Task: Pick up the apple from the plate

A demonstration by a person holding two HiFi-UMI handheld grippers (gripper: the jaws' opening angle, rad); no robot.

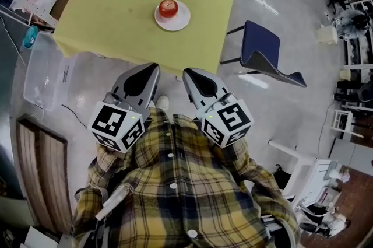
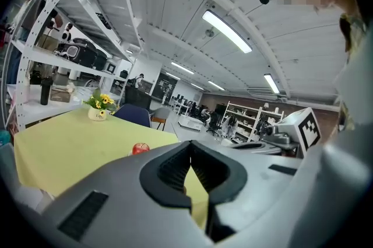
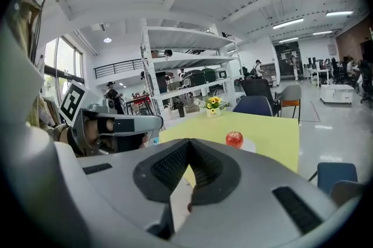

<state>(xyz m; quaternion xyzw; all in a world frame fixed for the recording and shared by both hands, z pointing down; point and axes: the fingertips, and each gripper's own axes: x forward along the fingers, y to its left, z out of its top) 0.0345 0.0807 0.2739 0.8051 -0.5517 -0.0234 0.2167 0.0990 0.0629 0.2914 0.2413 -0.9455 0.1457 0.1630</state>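
Holding both grippers out in front of the chest, side by side, pointing a little downward. Jaws on the left gripper [image 1: 152, 67] pressed together, nothing between them. Same deal on the right gripper [image 1: 187, 73]: closed tight, empty. Tips angled in toward each other, near but apart. At the back ends, left cube [image 1: 116, 125] and right cube [image 1: 228, 122], sitting just over the plaid shirt [image 1: 175, 182].

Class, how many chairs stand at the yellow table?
2. One chair at the table's right side; a second chair at its far side, near the flowers. More chairs stand farther off in the room; some may be hidden.
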